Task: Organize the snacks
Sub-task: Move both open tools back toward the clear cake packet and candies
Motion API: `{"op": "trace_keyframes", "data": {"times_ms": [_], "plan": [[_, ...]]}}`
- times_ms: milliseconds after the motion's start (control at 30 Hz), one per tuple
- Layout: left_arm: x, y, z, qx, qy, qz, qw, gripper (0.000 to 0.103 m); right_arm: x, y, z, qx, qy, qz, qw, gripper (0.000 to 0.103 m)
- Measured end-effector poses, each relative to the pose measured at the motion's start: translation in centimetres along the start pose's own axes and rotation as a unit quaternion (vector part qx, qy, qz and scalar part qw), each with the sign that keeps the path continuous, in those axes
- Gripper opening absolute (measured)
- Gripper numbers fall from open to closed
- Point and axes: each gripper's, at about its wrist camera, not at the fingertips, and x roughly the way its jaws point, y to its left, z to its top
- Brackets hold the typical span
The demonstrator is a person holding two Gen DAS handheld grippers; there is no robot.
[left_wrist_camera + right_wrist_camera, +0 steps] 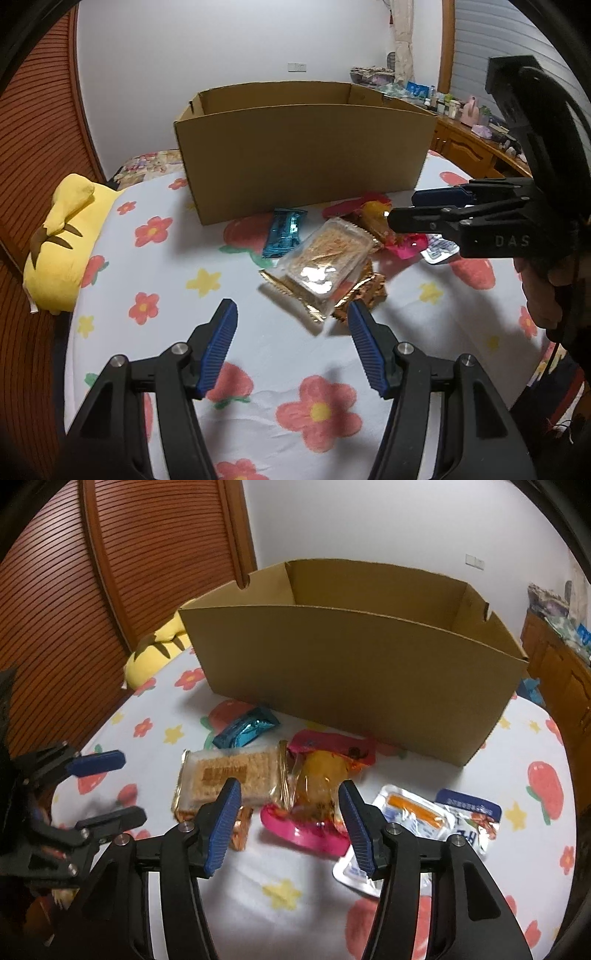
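An open cardboard box (303, 155) (354, 672) stands on the flowered sheet. Snack packets lie in front of it: a clear cracker pack (325, 262) (229, 775), a teal packet (284, 232) (245, 728), a yellow cake in clear wrap (323, 779) (373, 218), a pink packet (306, 830), and white and blue packets (417, 812). My left gripper (291, 314) hangs open just short of the cracker pack, nothing between its fingers. My right gripper (290, 794) is open above the yellow cake wrap, not pressing it; in the left wrist view it (402, 210) reaches in from the right.
A yellow plush pillow (62, 240) lies at the bed's left edge beside a slatted wooden door (147, 572). A wooden dresser (469, 147) crowded with small bottles stands to the right. A person's hand (550, 291) grips the right tool. A gold wrapper (365, 291) lies under the cracker pack.
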Motion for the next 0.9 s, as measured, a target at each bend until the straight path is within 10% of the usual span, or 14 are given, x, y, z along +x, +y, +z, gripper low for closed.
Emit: {"op": "trace_keyframes", "data": {"times_ms": [633, 767, 900], "plan": [[0.0, 0.0, 0.3, -0.004, -0.004, -0.002, 1.0000, 0.062, 4.5, -2.8, 0.0, 0.080, 0.052, 0.010, 0.995, 0.065], [0.5, -0.6, 0.6, 0.004, -0.002, -0.007, 1.0000, 0.062, 3.9, -2.7, 0.0, 0.069, 0.045, 0.013, 0.996, 0.038], [1.3, -0.9, 1.2, 0.009, -0.008, -0.013, 0.9998, 0.062, 3.0, -1.9, -0.8, 0.042, 0.043, 0.007, 0.998, 0.034]]}}
